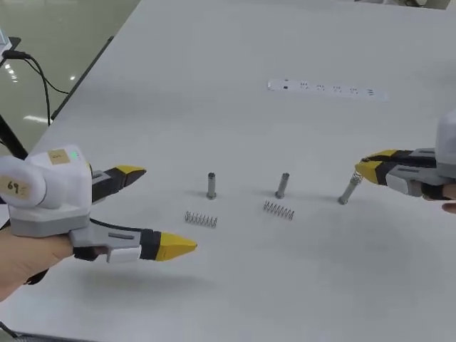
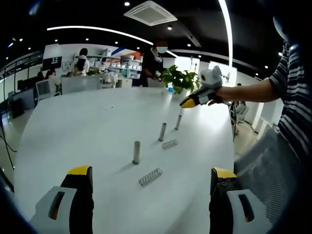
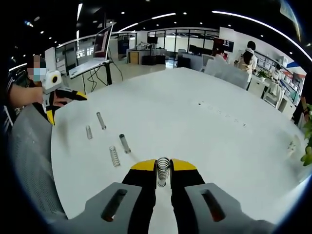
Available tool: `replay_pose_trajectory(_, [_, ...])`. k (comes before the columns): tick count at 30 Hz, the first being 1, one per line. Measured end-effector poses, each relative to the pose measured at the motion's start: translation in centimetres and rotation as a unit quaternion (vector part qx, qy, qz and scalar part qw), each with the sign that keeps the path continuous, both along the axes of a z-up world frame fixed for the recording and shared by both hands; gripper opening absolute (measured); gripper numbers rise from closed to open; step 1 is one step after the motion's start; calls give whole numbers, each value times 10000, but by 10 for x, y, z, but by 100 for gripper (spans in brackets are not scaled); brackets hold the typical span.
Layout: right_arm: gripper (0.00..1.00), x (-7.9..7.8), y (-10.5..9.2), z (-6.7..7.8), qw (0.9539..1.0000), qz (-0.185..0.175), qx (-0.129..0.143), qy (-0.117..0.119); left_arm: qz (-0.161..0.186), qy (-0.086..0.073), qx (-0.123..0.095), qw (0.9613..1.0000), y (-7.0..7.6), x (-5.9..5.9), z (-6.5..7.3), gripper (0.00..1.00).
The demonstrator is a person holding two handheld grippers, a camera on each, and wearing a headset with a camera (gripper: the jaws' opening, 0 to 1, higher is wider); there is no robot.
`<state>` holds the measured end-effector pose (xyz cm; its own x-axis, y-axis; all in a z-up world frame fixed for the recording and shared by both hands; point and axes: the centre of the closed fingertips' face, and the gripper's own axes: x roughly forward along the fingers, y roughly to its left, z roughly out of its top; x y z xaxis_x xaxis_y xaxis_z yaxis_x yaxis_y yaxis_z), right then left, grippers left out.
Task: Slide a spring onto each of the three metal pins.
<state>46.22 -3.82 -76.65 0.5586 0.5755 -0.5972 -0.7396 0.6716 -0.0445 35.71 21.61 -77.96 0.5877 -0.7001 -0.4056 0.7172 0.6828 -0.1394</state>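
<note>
Three metal pins stand in a row on the white surface (image 1: 299, 285): the left pin (image 1: 211, 184), the middle pin (image 1: 282, 185) and the right pin (image 1: 348, 191), which leans. The right gripper (image 1: 367, 169) has its jaws clamped on a held spring (image 3: 163, 171) at that leaning pin's upper end. The left spring (image 1: 200, 219) lies flat just in front of the left pin, and the middle spring (image 1: 278, 210) lies flat just in front of the middle pin. The left gripper (image 1: 155, 208) hovers with its jaws wide apart and nothing between them, the left spring just beyond their tips.

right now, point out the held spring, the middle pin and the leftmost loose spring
held spring (image 3: 164, 173): right gripper view, coils between the jaws
middle pin (image 1: 282, 187): head view, mid-shaft
leftmost loose spring (image 1: 200, 219): head view, centre coils
</note>
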Motion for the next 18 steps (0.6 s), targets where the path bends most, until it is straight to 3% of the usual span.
replay_pose_trajectory(11, [8,-6,-4,-34,9993,-83,-191,298,30,25,2,10000,1,-1,-1,98])
replay_pose_trajectory(18, [8,-8,-4,-46,9987,-112,-285,411,35,19,-29,10000,-1,-1,1,98])
